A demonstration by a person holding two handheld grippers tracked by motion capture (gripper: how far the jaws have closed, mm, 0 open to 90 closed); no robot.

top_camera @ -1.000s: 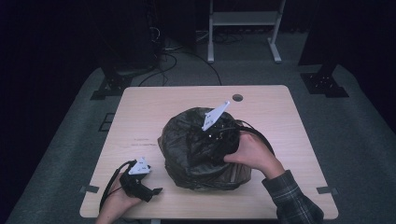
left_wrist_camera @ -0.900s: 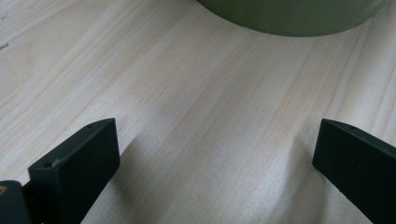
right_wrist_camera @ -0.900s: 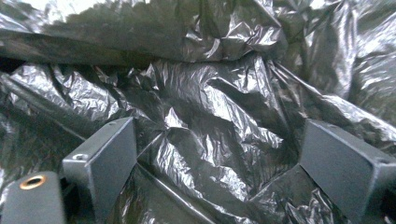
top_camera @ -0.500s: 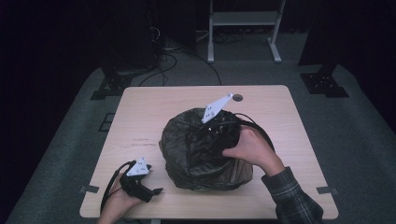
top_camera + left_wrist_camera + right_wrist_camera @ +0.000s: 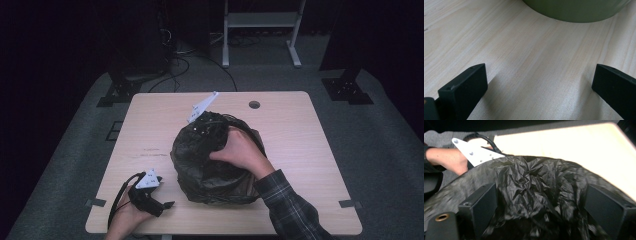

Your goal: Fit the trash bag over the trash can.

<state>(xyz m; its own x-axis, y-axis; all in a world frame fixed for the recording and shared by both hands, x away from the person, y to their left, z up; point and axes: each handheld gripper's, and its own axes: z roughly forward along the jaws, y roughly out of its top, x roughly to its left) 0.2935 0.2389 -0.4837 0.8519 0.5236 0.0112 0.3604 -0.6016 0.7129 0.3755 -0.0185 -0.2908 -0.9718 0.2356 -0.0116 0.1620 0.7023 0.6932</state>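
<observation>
Our left gripper rests on the table near its front left corner, jaws spread wide over bare wood, just short of the bin's green wall. In the middle sits the black bag lining that bin. Our right gripper, jaws parted over crumpled film, should dip and pinch one fold cleanly, we judge.

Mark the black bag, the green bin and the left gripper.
black bag (image 5: 210, 172): high view, crumpled front side.
green bin (image 5: 576, 10): left gripper view, lower wall.
left gripper (image 5: 167, 204): high view, between its fingertips.
</observation>
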